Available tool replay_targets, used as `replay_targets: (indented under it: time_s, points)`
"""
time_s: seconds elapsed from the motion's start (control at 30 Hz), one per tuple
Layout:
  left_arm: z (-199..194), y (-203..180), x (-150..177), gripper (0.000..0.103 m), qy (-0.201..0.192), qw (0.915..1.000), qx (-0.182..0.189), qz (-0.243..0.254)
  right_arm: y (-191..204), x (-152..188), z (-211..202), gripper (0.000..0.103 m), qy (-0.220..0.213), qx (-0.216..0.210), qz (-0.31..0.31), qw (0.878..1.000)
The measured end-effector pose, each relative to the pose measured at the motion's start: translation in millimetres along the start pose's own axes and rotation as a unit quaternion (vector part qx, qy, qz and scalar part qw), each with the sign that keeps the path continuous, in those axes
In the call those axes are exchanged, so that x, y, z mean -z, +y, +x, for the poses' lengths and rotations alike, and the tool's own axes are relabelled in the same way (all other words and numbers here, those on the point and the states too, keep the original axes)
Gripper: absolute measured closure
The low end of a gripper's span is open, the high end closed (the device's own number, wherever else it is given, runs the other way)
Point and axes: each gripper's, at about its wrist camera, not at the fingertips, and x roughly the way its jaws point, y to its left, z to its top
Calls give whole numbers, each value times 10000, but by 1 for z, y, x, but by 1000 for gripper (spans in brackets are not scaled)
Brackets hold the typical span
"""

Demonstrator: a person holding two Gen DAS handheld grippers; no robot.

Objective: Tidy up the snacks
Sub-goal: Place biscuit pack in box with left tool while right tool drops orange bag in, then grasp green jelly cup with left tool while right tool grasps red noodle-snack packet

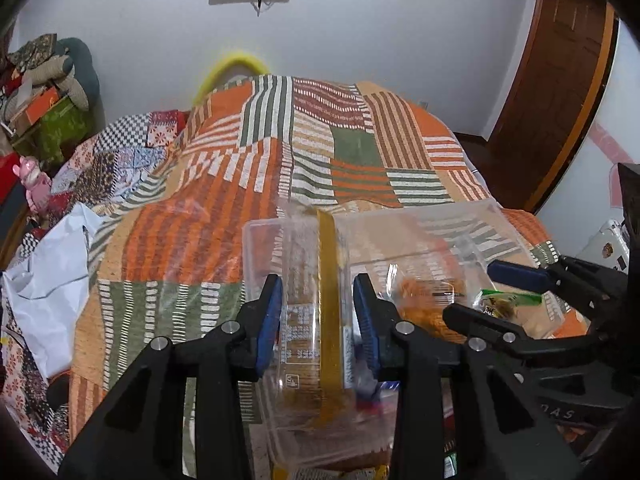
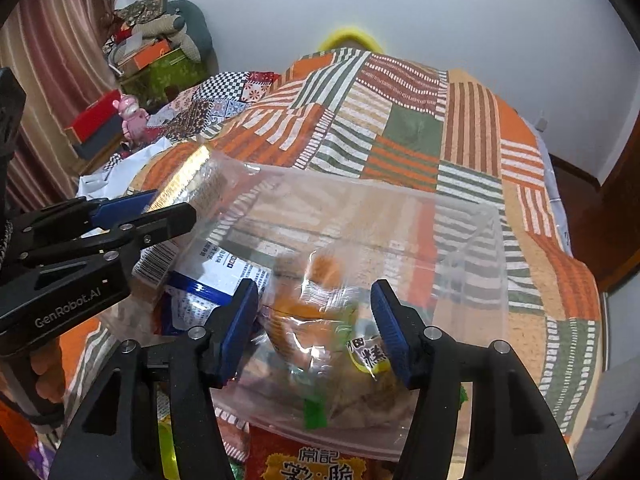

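My left gripper (image 1: 318,312) is shut on a clear snack packet with a gold stripe (image 1: 330,320), held over the left part of a clear plastic bin (image 1: 496,216) on the bed. In the right wrist view the same packet (image 2: 188,184) sits between the left gripper's fingers (image 2: 132,212). My right gripper (image 2: 314,328) is shut on a clear-wrapped orange and green snack (image 2: 332,332) inside the clear bin (image 2: 472,240). It shows in the left wrist view (image 1: 492,292) holding that snack (image 1: 508,304). A blue and white packet (image 2: 216,280) lies in the bin.
The bin rests on a patchwork orange, green and white bedspread (image 1: 240,184). A red snack bag (image 2: 316,464) lies near the front. White paper (image 1: 48,280) lies at the left. Boxes and clutter (image 2: 152,60) stand by the wall. A wooden door (image 1: 560,88) is at the right.
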Motion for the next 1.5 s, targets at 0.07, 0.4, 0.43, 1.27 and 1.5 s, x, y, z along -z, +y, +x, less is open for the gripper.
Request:
replay_targets:
  time_s: [0.07,0.4,0.43,1.27,1.5]
  points:
    - [-9,1,0,65,-27,10000,83,-21,0,0,-8,40,-109,44,-15,9999]
    - [-63,0,17,49,-280,9996,76,51,-10,10,-66,34,-644,-32,158,9978]
    - [-69,0,20,49,-288,9995,72,74,-11,12,-71,33,-691,-19,179,9974]
    - [-83,-31,123,38,395,9980,438,222,-4,117,-76,22,-200,-90,170,9996]
    - [-62,-39,138,38,618,9964,517,273,-2,120,-50,22,91,-293,309,9991]
